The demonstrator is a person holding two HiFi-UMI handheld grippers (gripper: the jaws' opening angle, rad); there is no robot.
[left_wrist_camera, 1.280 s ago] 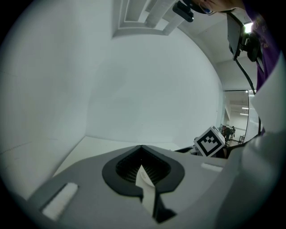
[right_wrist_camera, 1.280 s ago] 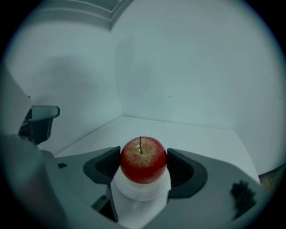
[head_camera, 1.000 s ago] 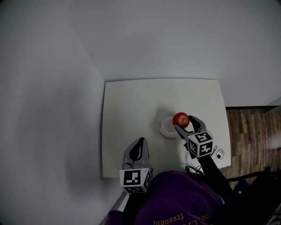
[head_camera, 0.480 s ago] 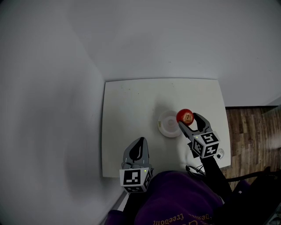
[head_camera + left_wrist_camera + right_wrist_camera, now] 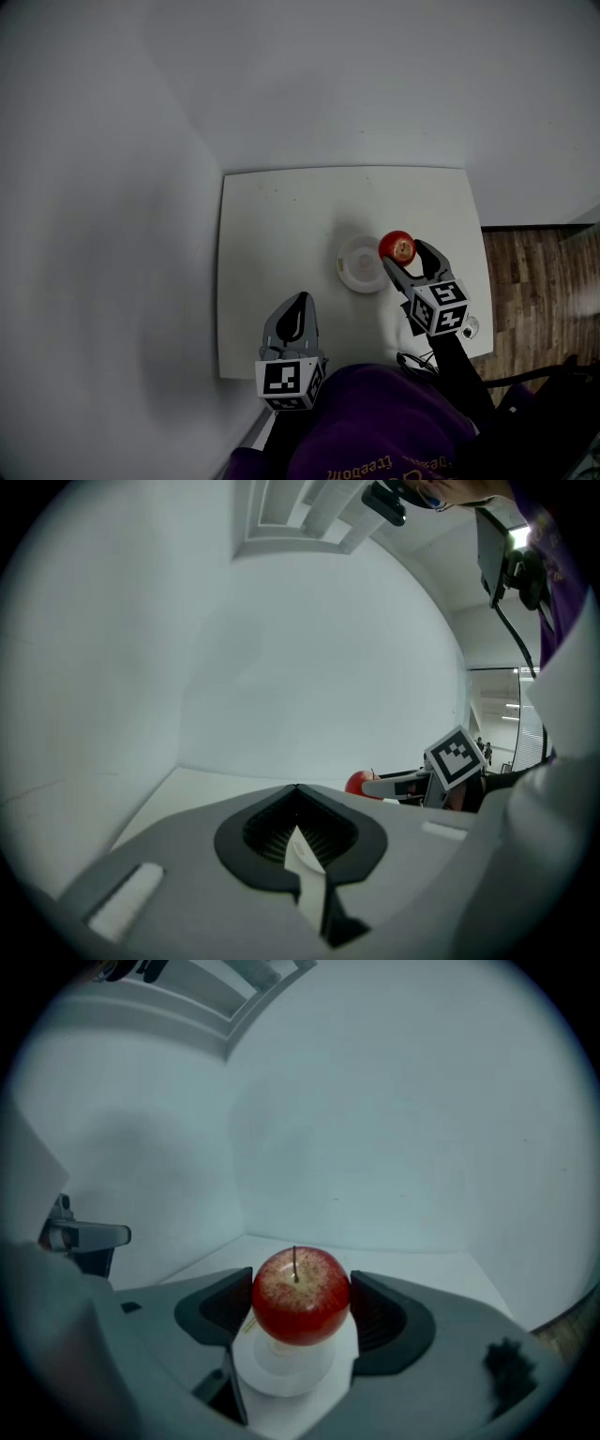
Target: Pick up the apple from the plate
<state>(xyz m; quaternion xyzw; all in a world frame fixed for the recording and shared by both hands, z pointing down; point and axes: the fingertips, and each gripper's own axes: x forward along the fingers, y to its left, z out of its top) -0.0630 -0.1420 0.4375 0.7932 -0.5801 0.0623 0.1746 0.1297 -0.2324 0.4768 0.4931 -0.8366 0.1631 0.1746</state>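
A red apple point(image 5: 398, 247) point(image 5: 300, 1296) with an upright stem is held between the jaws of my right gripper point(image 5: 403, 253) point(image 5: 300, 1312), lifted above the table and just right of the plate. The small round white plate point(image 5: 361, 264) point(image 5: 281, 1372) lies on the white table point(image 5: 281, 234) with nothing on it. My left gripper point(image 5: 295, 319) point(image 5: 298, 832) hovers over the table's near edge, shut and holding nothing. In the left gripper view the apple point(image 5: 359, 784) shows far off, beside the right gripper's marker cube point(image 5: 457, 757).
The table stands in a corner between two pale walls. Wooden floor point(image 5: 534, 272) shows to its right. A small round object point(image 5: 469, 328) lies near the table's right front corner. A purple sleeve point(image 5: 384, 422) fills the bottom of the head view.
My right gripper has risen with the apple, carrying it off the plate and slightly right. The left gripper has stayed where it was.
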